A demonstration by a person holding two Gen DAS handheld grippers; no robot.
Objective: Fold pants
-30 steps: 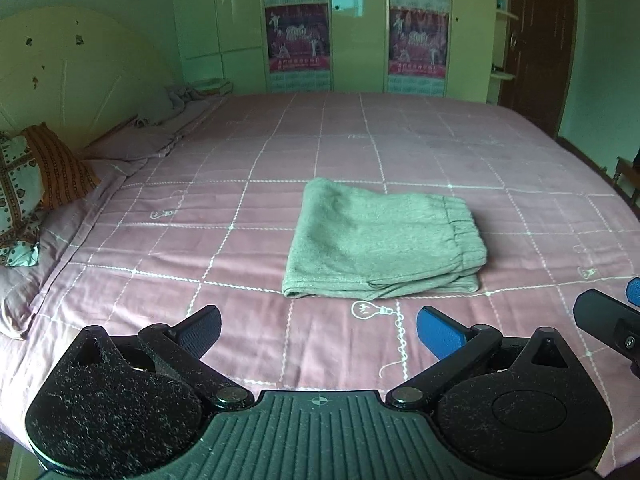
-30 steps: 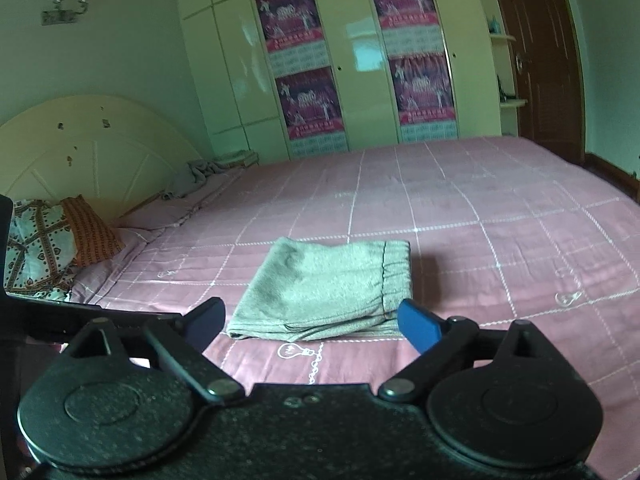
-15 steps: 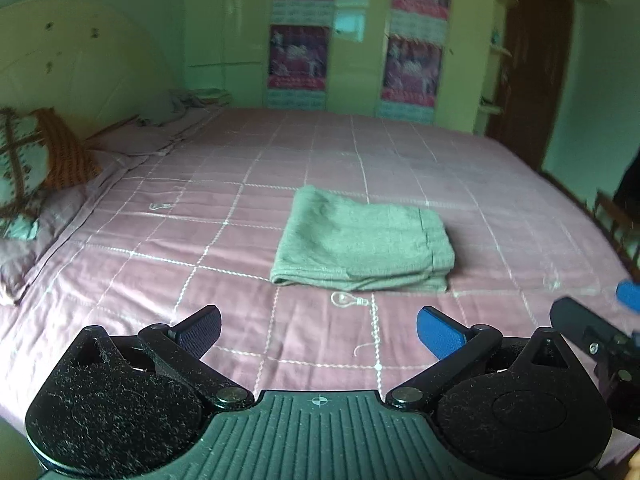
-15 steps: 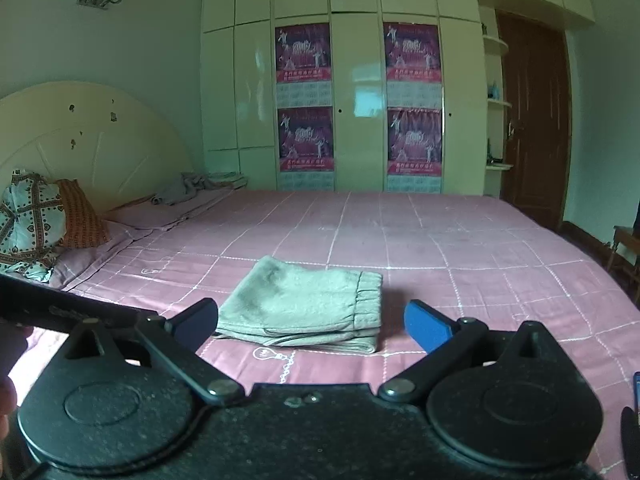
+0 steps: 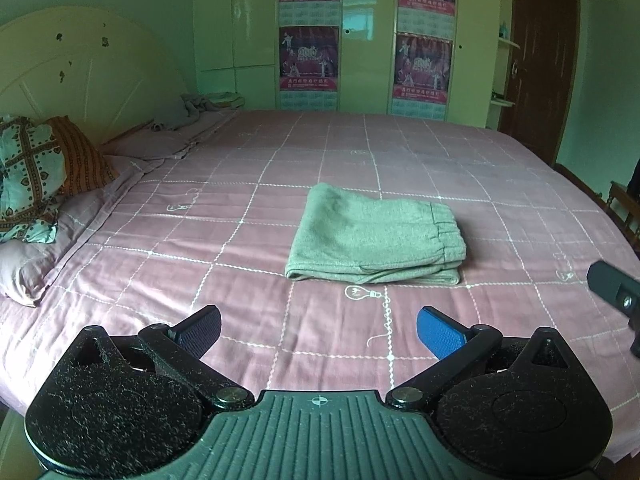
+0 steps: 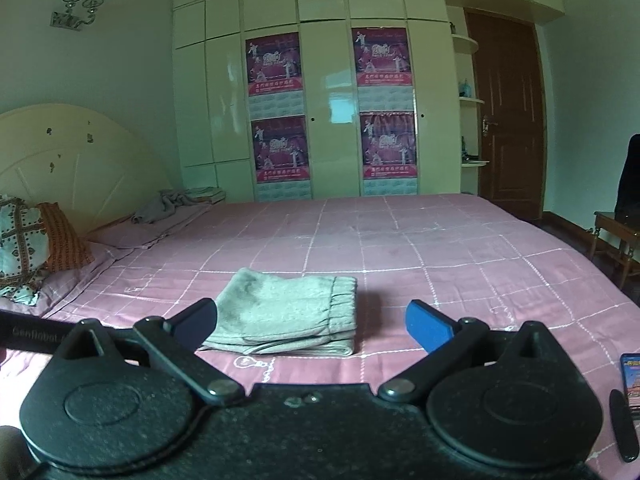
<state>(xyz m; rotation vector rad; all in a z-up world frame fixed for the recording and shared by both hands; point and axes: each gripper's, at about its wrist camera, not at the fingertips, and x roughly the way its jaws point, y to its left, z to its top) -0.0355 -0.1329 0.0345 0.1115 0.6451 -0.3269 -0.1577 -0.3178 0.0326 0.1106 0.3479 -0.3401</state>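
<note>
Grey-green pants [image 5: 376, 236] lie folded into a compact rectangle on the pink checked bedspread [image 5: 248, 240], waistband to the right. They also show in the right wrist view [image 6: 286, 316]. My left gripper [image 5: 318, 334] is open and empty, well short of the pants and above the bed's near side. My right gripper [image 6: 312, 326] is open and empty, also back from the pants. Part of the right gripper [image 5: 612, 284] shows at the right edge of the left wrist view.
Patterned pillows [image 5: 36, 172] and a cream headboard [image 5: 80, 76] are at the left. A crumpled cloth [image 5: 200, 110] lies at the far bed corner. Wardrobe doors with posters [image 6: 332, 112] stand behind. A door [image 6: 508, 120] and wooden chair [image 6: 616, 236] are at the right. A phone [image 6: 632, 380] lies near the right edge.
Both grippers have drawn back and risen from the folded pants, so the views show more of the wall and wardrobe. The pants have not moved. Both stay open.
</note>
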